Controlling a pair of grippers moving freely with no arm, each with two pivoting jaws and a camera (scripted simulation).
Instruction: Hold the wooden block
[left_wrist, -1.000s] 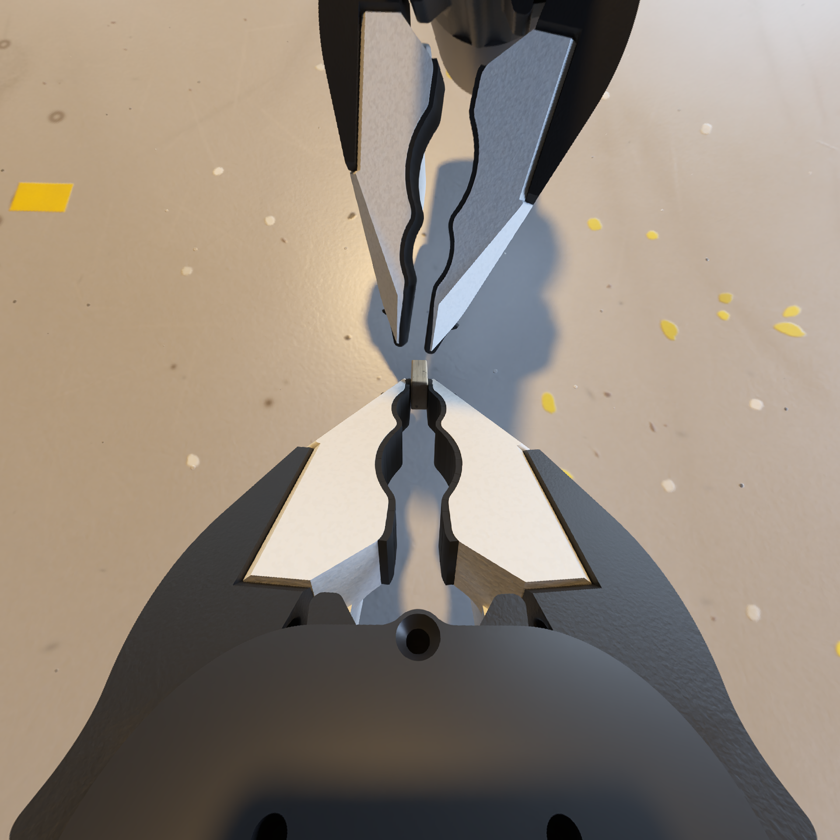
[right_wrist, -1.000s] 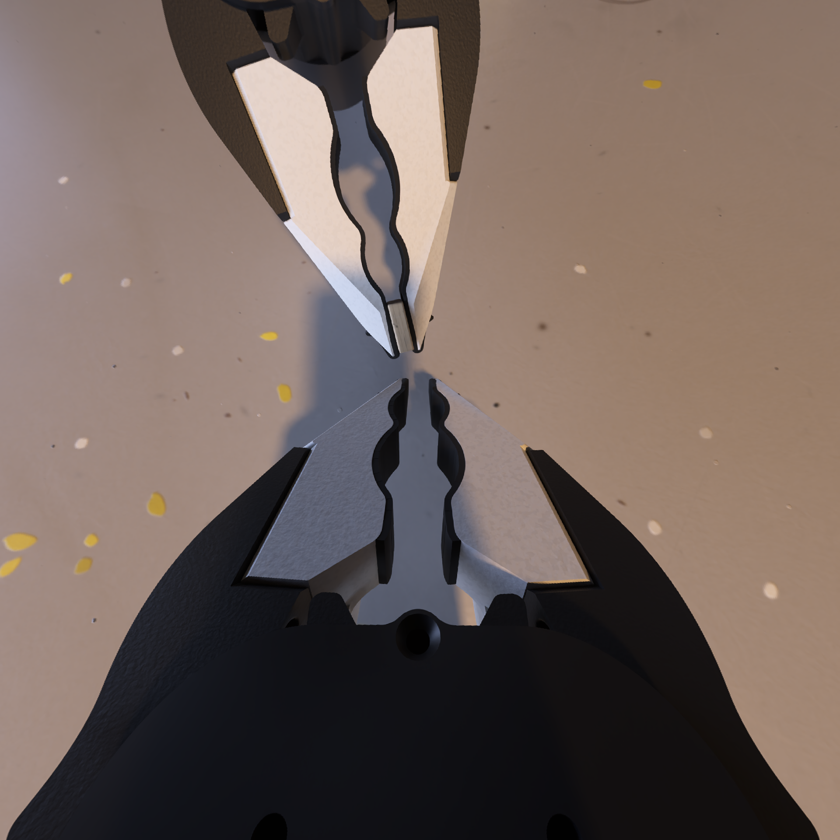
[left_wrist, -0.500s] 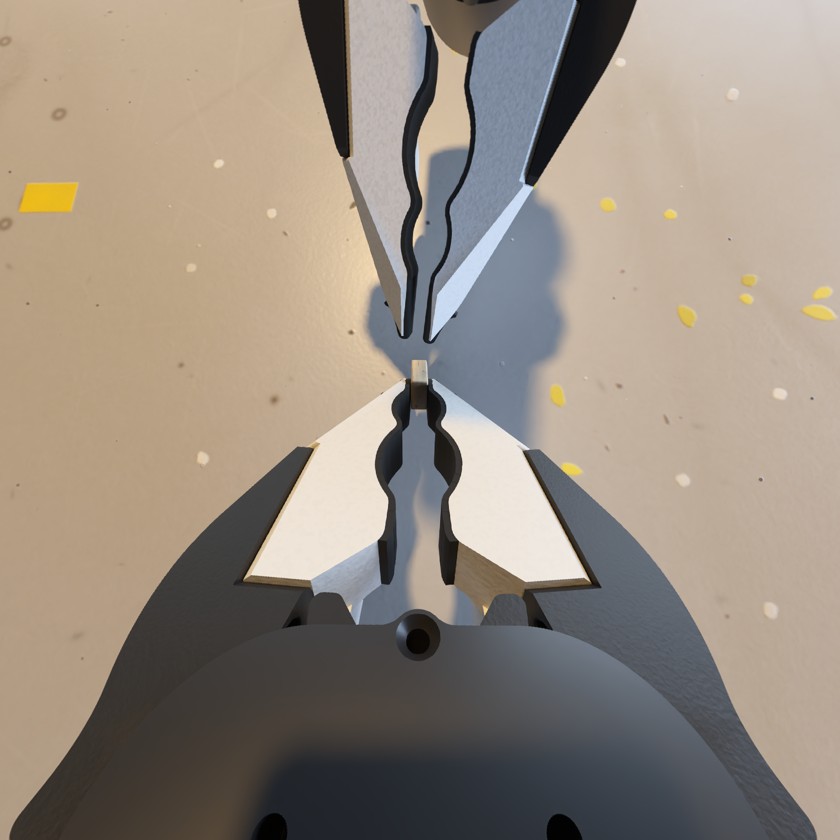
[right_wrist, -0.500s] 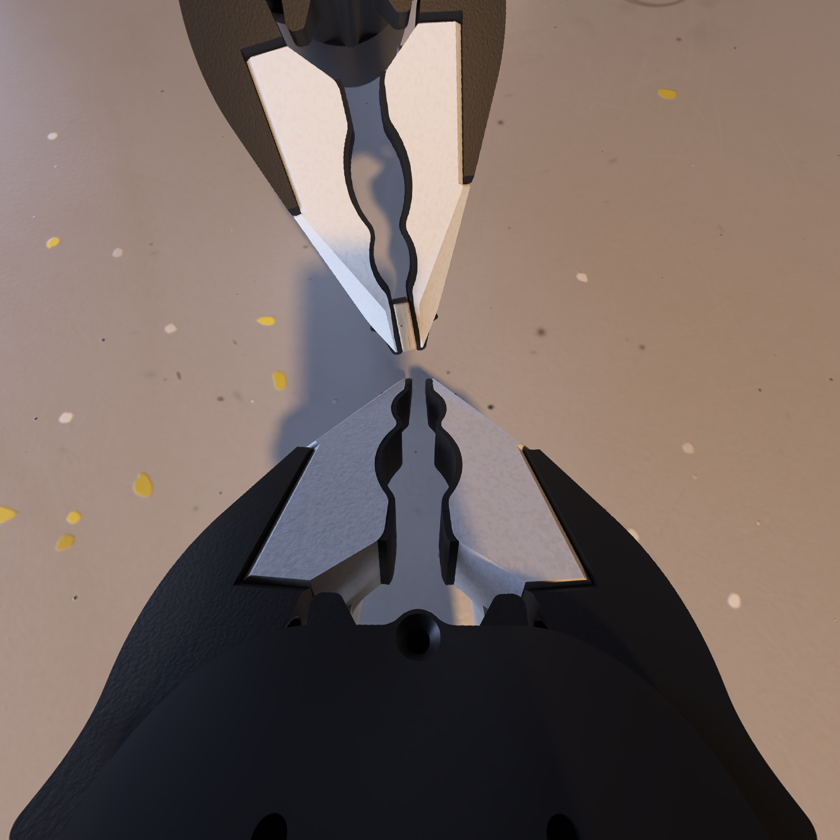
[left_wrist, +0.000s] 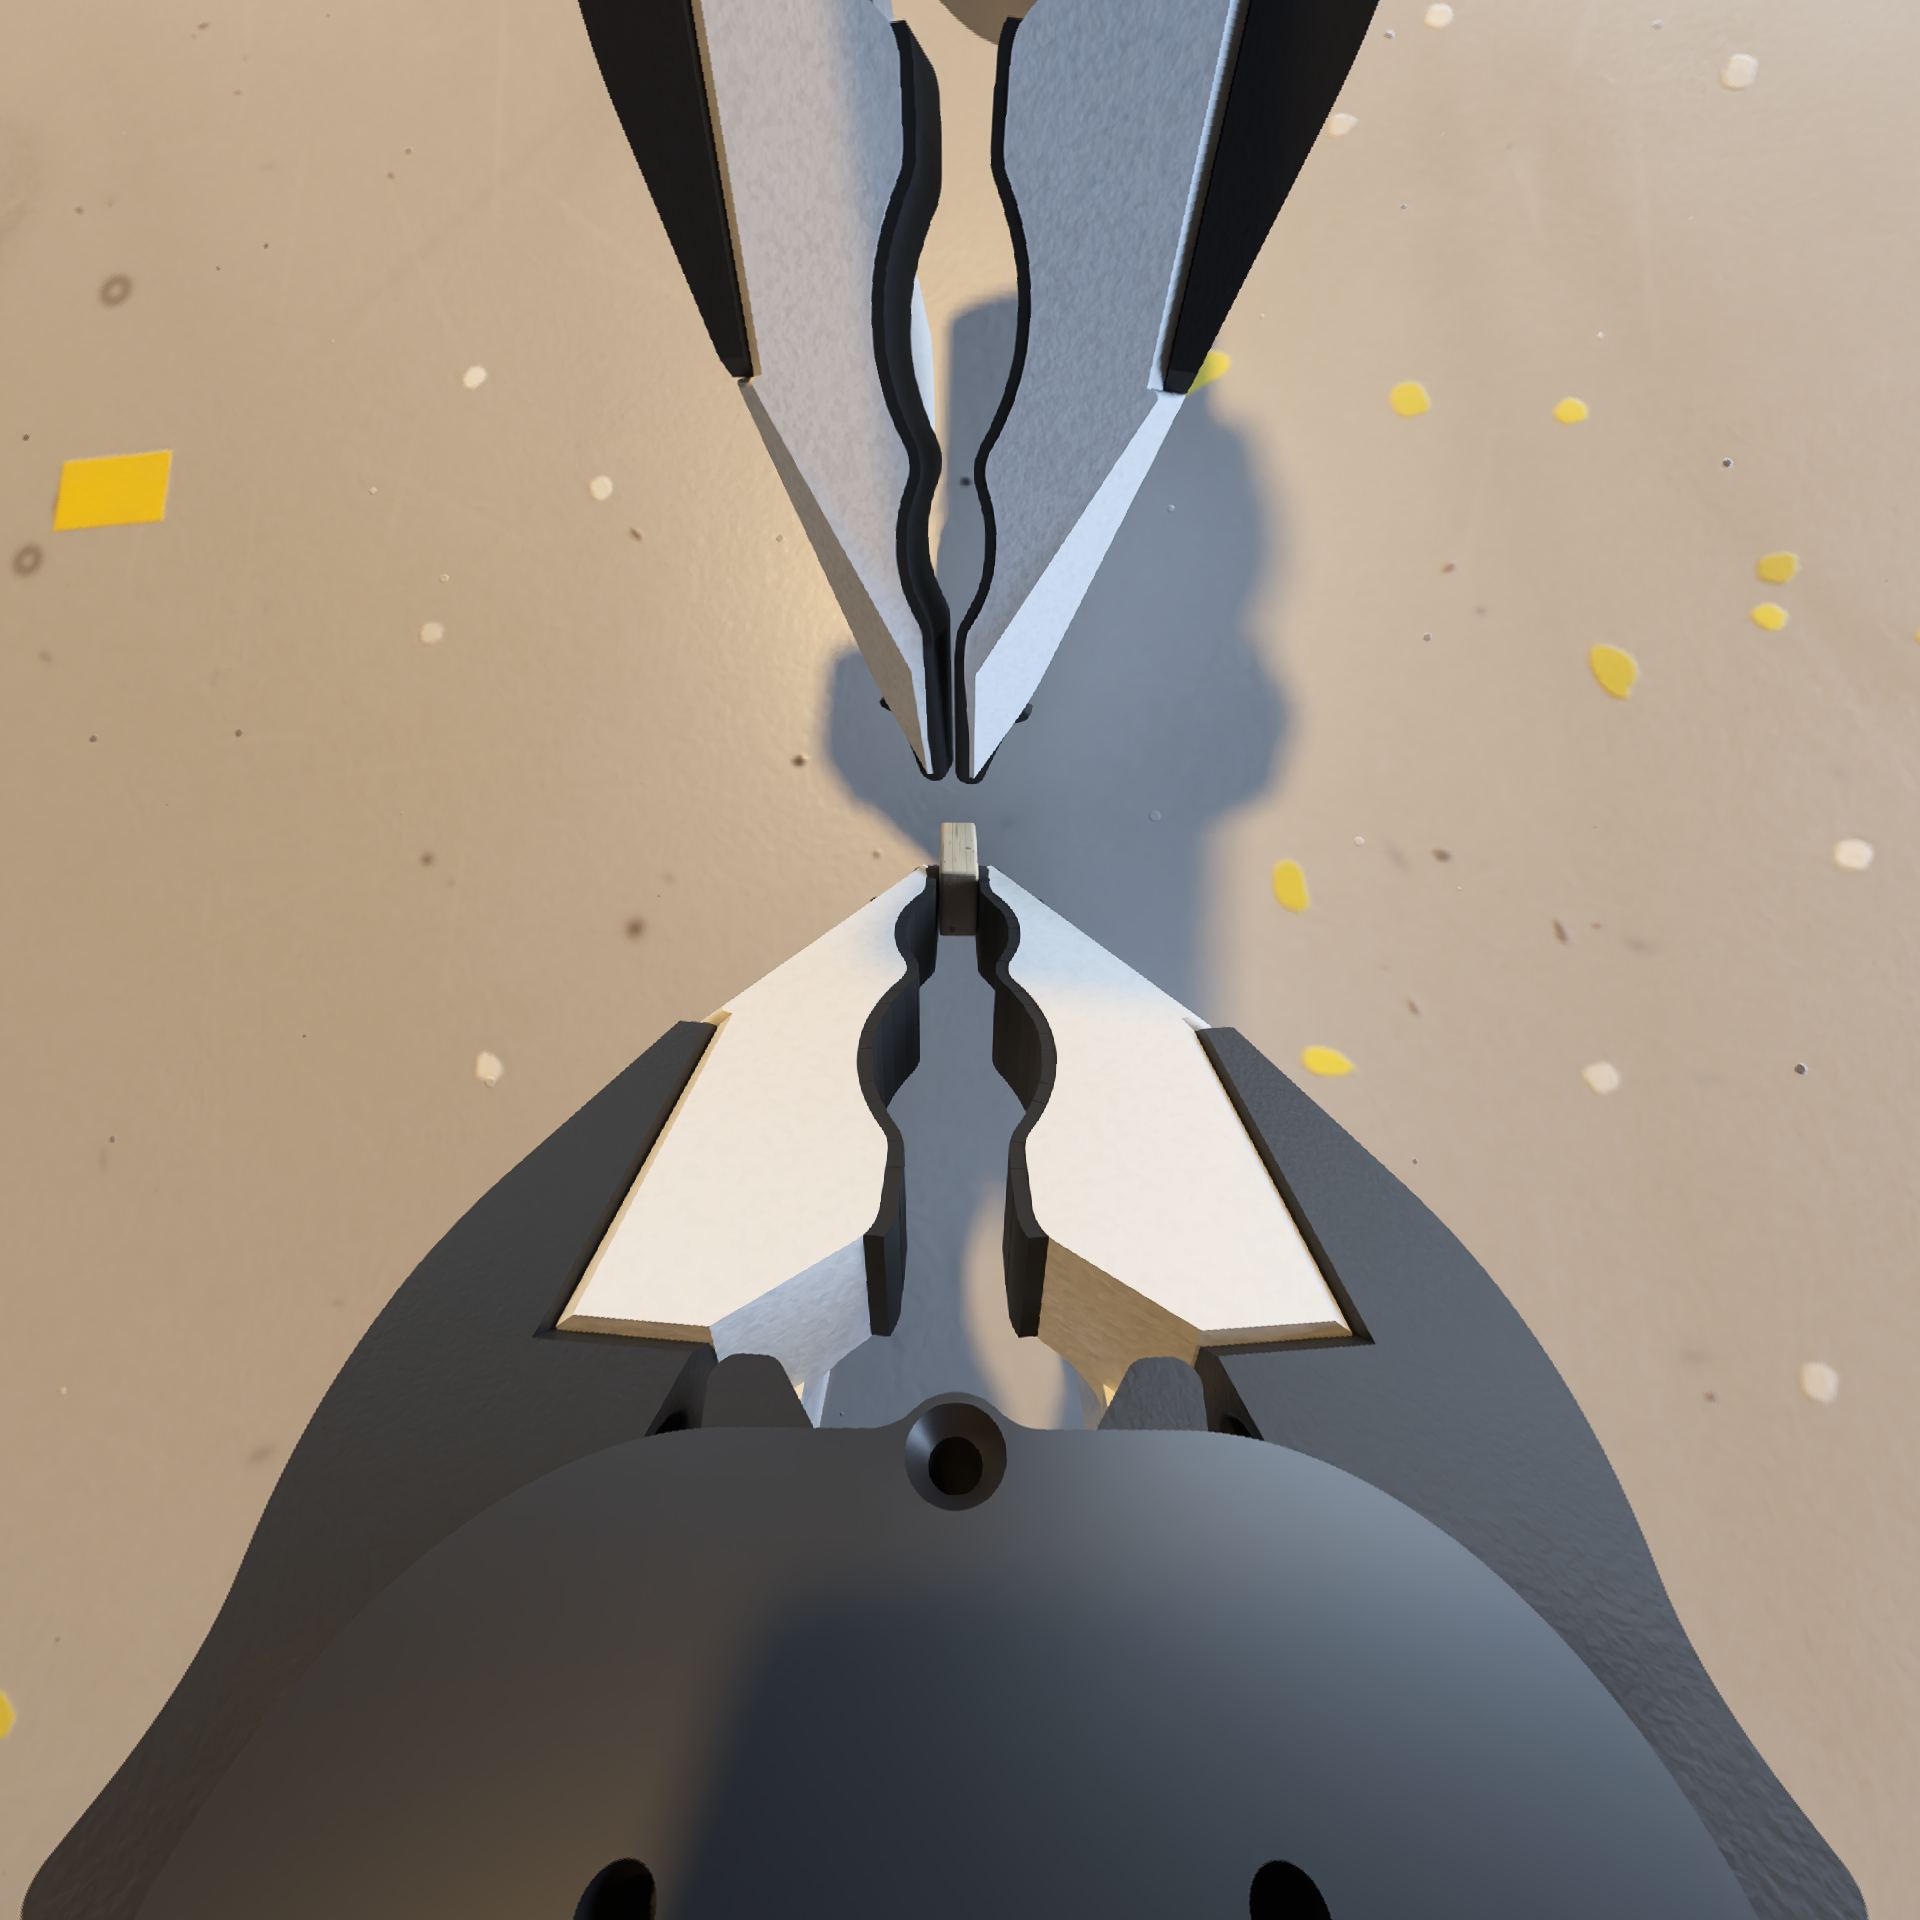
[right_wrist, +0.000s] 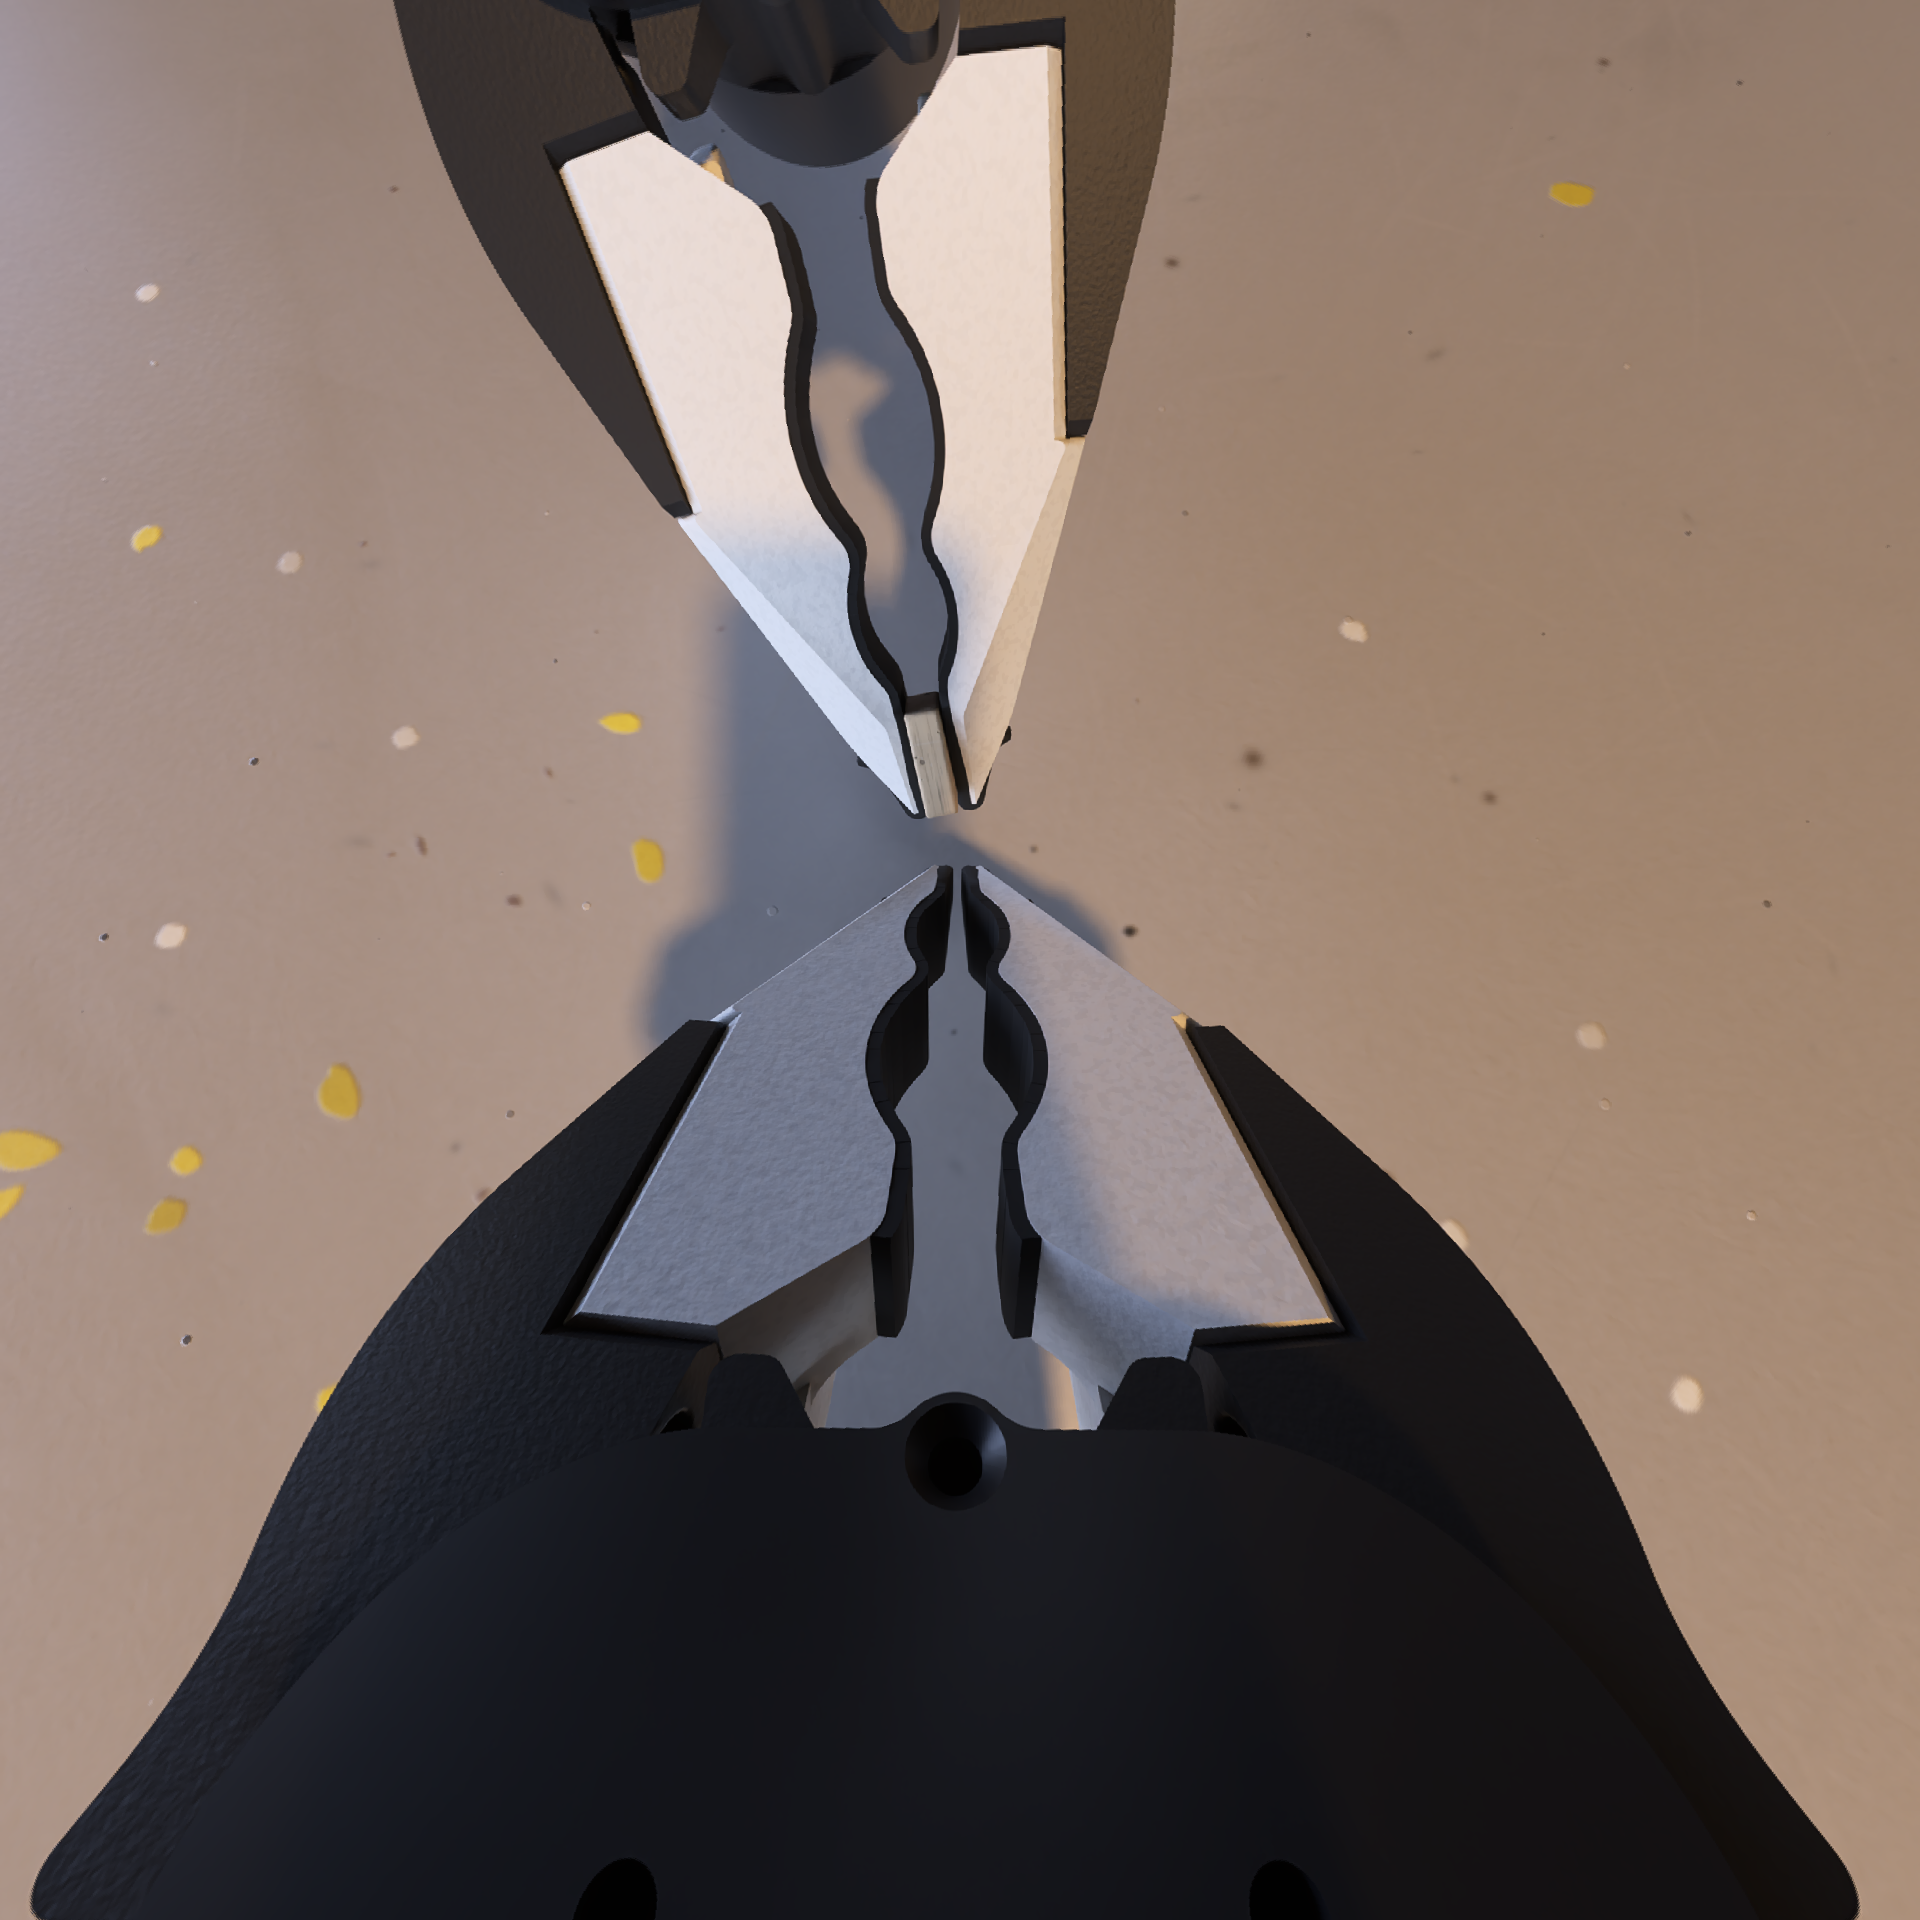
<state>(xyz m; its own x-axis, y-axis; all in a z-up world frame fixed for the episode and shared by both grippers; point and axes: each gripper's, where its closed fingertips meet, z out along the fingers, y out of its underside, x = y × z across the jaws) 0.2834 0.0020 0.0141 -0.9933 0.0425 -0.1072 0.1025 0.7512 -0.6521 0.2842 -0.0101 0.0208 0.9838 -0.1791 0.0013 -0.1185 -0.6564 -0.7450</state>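
A small pale wooden block (left_wrist: 958, 854) sits pinched between the tips of my left gripper (left_wrist: 958, 883), sticking out a little past them above the floor. My right gripper (left_wrist: 951, 771) faces it tip to tip, a short gap from the block, its fingers closed together and empty. In the right wrist view my right gripper (right_wrist: 956, 875) shows shut with nothing between the tips. Just beyond it is the left gripper (right_wrist: 940, 802), with the wooden block (right_wrist: 928, 756) clamped at its tips.
A tan floor (left_wrist: 312, 831) lies below with scattered yellow and white flecks. A flat yellow square (left_wrist: 112, 488) marks the floor at the left. The grippers' shadows fall on the floor beneath them.
My right gripper's fingers have closed from a small gap to shut. It now looks larger and nearer in the left wrist view. The left gripper still holds the block.
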